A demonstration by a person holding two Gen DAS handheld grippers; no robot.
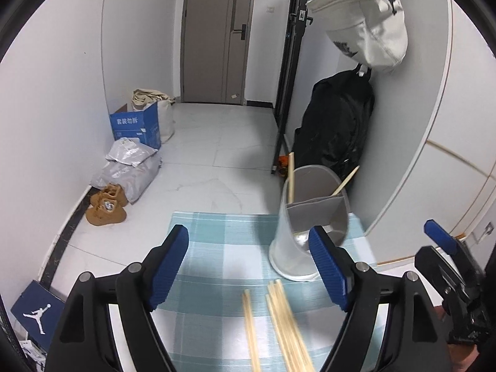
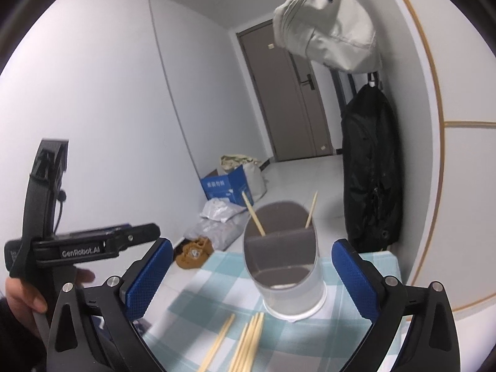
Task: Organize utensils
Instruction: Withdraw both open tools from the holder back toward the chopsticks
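Note:
Several wooden chopsticks [image 1: 283,325] lie on a blue-and-white checked cloth [image 1: 217,235], just before a translucent grey divided utensil holder [image 1: 310,220]. Two chopsticks [image 1: 291,179] stand in the holder's far compartment. My left gripper [image 1: 249,266] is open and empty above the loose chopsticks. My right gripper [image 2: 252,279] is open and empty, facing the holder [image 2: 283,266] with the loose chopsticks [image 2: 245,344] below it. The right gripper's blue fingertip [image 1: 440,237] shows at the right edge of the left wrist view.
The cloth-covered table [image 2: 217,276] stands by a white wall with a black coat [image 1: 338,127] and a white bag [image 1: 362,21] hanging. On the floor at left are brown shoes [image 1: 107,204], grey parcels [image 1: 130,167] and a blue box [image 1: 136,125].

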